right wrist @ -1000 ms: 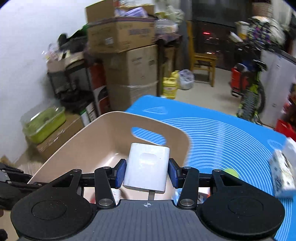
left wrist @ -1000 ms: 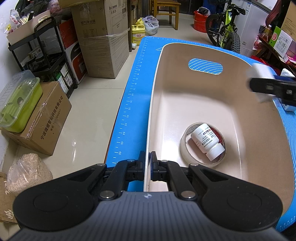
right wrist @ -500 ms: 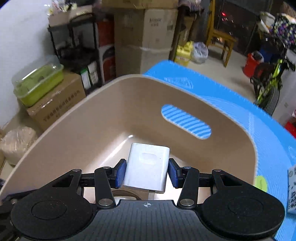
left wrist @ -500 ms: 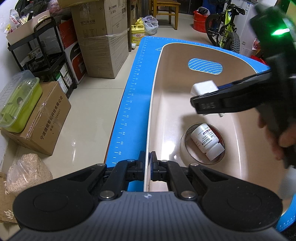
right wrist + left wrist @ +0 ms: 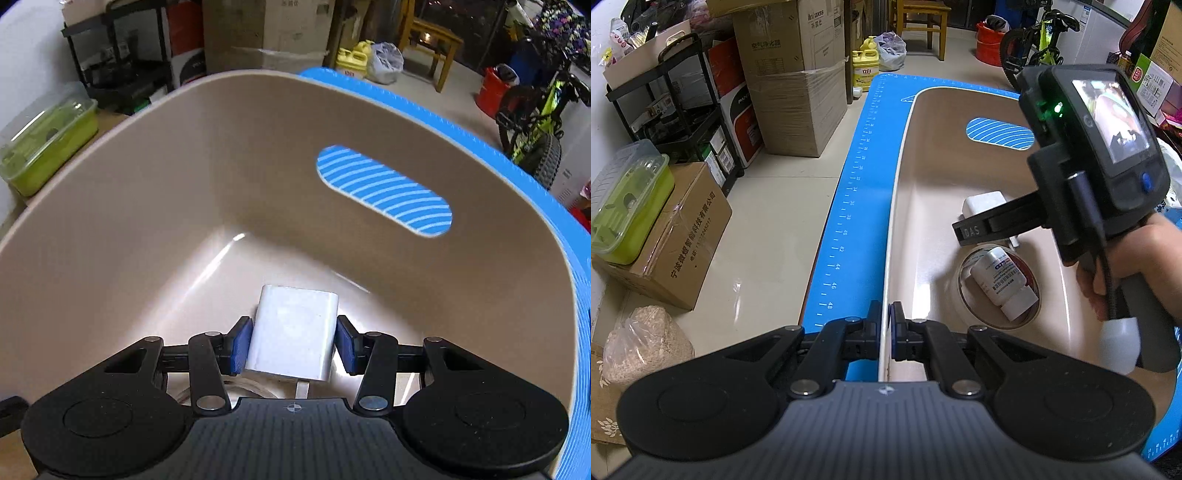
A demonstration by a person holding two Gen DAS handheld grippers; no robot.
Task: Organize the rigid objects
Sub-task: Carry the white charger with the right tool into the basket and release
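A beige plastic bin (image 5: 905, 155) stands on a blue mat (image 5: 864, 158). My left gripper (image 5: 885, 332) is shut on the bin's near rim. My right gripper (image 5: 293, 345) is low inside the bin (image 5: 147, 206), and it also shows in the left wrist view (image 5: 964, 230). A white charger block (image 5: 293, 336) sits between its blue pads (image 5: 239, 345); the right pad stands slightly off the block. The charger (image 5: 982, 202) hangs just above the bin floor. A white pill bottle (image 5: 1001, 284) lies inside a tape ring (image 5: 964, 291) on the bin floor.
Cardboard boxes (image 5: 798, 74), a black shelf cart (image 5: 672, 110) and a green lidded container (image 5: 624, 206) stand on the floor to the left. A chair (image 5: 923, 22), a yellow jug (image 5: 866, 66) and a bicycle (image 5: 1041, 40) are at the back.
My right gripper has come down into the bin with the charger, from above the right rim to near the floor. Its pads have eased apart a little. The left gripper has not moved.
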